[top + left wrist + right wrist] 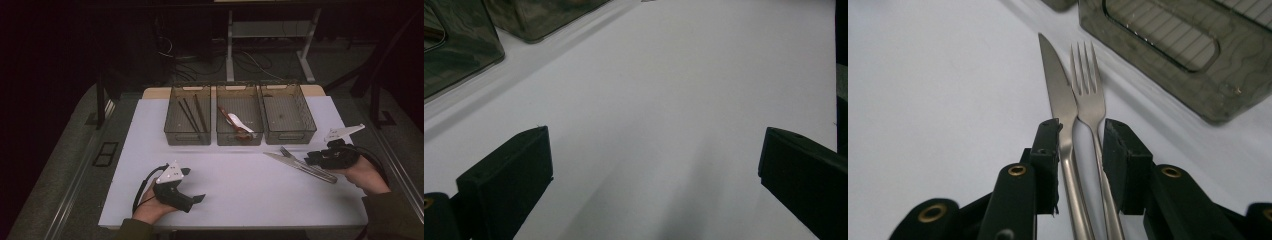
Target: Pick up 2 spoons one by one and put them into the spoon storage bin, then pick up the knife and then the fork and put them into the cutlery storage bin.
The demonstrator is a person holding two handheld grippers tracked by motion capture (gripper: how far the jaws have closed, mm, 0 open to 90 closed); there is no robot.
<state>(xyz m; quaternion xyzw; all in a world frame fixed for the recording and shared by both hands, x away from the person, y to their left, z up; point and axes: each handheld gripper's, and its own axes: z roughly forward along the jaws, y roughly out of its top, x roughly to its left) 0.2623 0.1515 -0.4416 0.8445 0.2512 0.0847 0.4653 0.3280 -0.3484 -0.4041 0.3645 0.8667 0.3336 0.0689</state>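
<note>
Steel knife and fork lie side by side, touching, on the white surface, just in front of the rightmost of three translucent bins. Right tool straddles both handles, its jaws narrowed close around them; whether the pads press on the metal cannot be told. In the high view the same tool sits at the handle end of the pair. Left tool rests low over bare surface near the front edge, jaws wide apart with nothing between them. Left bin holds dark chopsticks; middle bin holds a white spoon.
</note>
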